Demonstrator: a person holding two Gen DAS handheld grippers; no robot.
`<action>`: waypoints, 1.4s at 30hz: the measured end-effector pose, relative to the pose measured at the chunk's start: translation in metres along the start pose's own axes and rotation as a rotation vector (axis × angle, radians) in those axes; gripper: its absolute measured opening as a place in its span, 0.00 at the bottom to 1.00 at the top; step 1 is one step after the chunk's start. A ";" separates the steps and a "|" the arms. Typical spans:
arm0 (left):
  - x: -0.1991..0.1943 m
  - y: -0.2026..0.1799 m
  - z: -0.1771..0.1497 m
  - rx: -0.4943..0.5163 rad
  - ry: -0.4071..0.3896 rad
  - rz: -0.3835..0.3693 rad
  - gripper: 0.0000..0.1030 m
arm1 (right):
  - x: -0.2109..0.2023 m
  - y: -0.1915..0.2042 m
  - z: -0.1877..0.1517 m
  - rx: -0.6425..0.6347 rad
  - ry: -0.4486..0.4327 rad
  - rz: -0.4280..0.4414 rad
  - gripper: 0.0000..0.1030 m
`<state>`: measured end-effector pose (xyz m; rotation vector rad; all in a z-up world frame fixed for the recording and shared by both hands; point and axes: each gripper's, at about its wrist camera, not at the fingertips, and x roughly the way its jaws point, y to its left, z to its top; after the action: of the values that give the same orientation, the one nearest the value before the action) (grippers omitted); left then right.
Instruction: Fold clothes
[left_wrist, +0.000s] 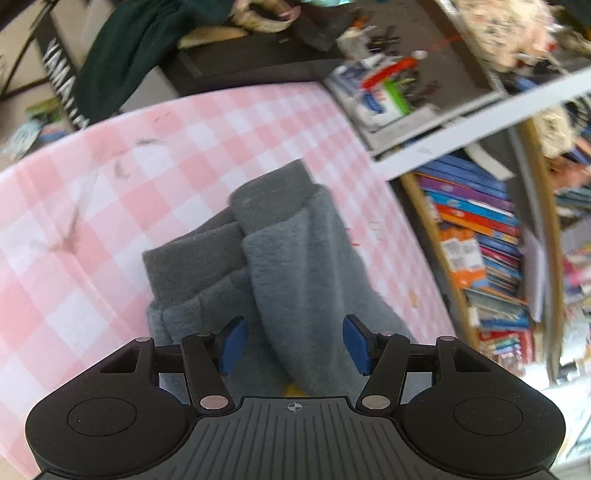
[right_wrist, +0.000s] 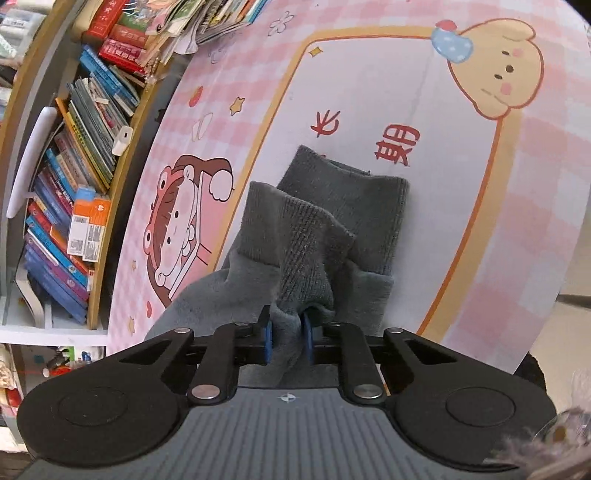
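Observation:
A grey fleece garment (left_wrist: 295, 251) lies bunched in folds on the pink checked table cover (left_wrist: 110, 206). My left gripper (left_wrist: 293, 341) is open just above the garment's near end, blue pads apart on either side of a fold, gripping nothing. In the right wrist view the same grey garment (right_wrist: 332, 221) shows two ribbed cuffs lying on the cartoon-printed cover (right_wrist: 461, 229). My right gripper (right_wrist: 287, 338) is shut on a bunch of grey fabric just below one ribbed cuff.
A bookshelf (left_wrist: 480, 251) packed with books stands along the table's edge; it also shows in the right wrist view (right_wrist: 74, 184). A dark green cloth (left_wrist: 122, 55) and cluttered items (left_wrist: 384, 88) lie beyond the table's far edge.

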<state>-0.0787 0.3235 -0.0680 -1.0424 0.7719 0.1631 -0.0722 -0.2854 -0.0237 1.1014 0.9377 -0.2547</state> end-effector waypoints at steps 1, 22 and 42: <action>0.004 -0.001 0.002 -0.014 -0.004 0.006 0.50 | 0.001 0.003 0.001 -0.014 -0.001 0.000 0.14; -0.030 0.032 -0.017 -0.061 0.032 -0.045 0.04 | -0.006 -0.019 0.019 -0.093 0.028 -0.028 0.08; -0.060 0.010 -0.028 0.217 0.029 0.095 0.37 | -0.040 -0.023 0.021 -0.193 -0.061 -0.045 0.37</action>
<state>-0.1410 0.3190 -0.0444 -0.8045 0.8460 0.1422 -0.0994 -0.3239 -0.0057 0.8920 0.9134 -0.2280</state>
